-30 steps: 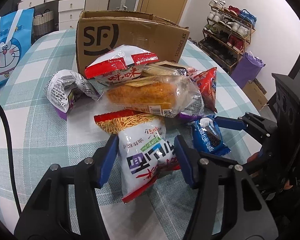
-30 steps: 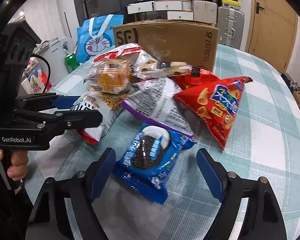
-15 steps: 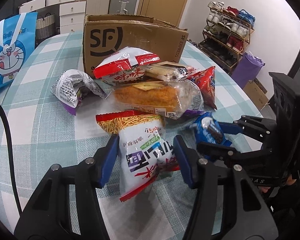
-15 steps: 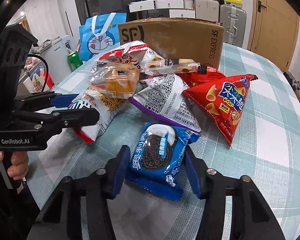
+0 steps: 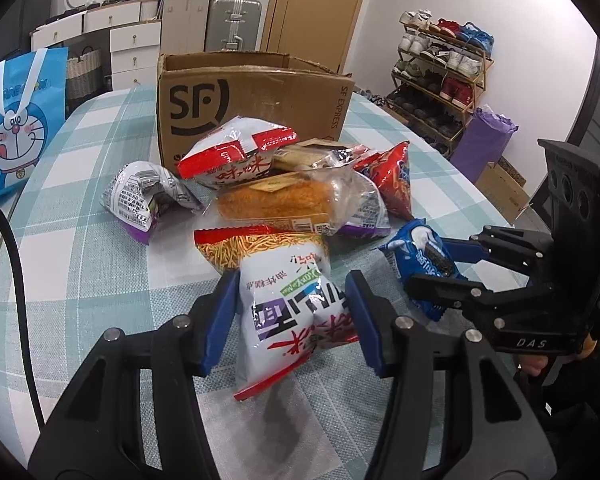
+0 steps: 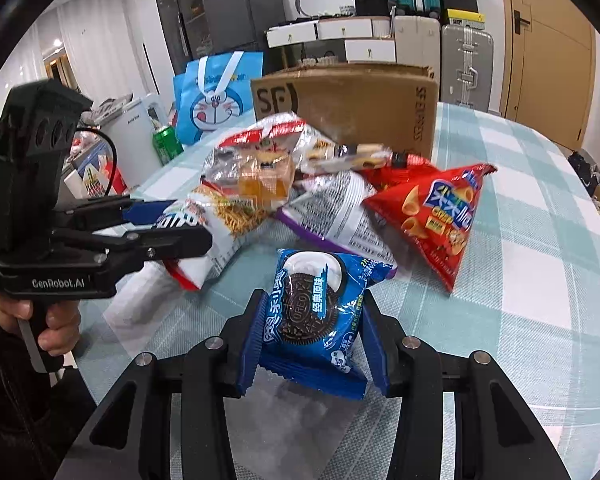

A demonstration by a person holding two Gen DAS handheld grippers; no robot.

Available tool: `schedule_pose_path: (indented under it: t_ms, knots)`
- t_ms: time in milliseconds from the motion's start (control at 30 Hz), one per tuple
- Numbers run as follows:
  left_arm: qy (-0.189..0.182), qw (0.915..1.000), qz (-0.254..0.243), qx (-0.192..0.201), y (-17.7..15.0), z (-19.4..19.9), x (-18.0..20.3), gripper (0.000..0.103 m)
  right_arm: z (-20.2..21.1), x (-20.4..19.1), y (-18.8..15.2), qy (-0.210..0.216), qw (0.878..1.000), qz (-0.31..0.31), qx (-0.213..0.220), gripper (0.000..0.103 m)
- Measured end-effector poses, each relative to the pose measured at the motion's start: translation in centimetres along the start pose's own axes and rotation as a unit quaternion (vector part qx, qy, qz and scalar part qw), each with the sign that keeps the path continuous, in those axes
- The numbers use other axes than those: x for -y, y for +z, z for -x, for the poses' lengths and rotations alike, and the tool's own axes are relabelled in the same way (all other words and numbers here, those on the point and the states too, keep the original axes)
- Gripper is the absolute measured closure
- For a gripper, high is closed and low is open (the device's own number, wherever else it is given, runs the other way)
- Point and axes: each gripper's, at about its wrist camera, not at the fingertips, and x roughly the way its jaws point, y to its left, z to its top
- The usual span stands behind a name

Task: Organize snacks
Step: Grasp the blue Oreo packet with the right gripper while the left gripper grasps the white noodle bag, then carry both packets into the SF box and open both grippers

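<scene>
- The right gripper [image 6: 314, 344] is clamped on the blue Oreo packet [image 6: 316, 312], which appears lifted just clear of the checked tablecloth [image 6: 520, 300].
- The left gripper [image 5: 292, 316] has its pads against both sides of the white noodle-snack bag [image 5: 288, 292] (contact looks real, though how firmly it squeezes cannot be told).
- Both packets sit in front of the snack pile, with the open SF cardboard box [image 5: 252, 100] behind it.
- Done well, each packet should rise straight up, clear the bread pack [image 5: 284, 200], then drop into the box; squeezing harder risks crushing the contents.
</scene>
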Motion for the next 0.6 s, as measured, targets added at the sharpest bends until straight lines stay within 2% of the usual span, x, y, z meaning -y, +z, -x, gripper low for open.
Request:
schedule_pose_path:
  t_ms: [267,600]
  knots:
    - [-0.001,0.9999,0.004,0.012,-0.8,1.4,0.1,0.052,1.6,-0.3,0.4,-0.004,0.999,0.012,0.036,0.058]
    - [0.006,0.9993,0.011,0.035,-1.6,3.9,0.2,0.053,2.7,-0.4,0.5,-0.003,0.998,0.011,0.055,0.058]
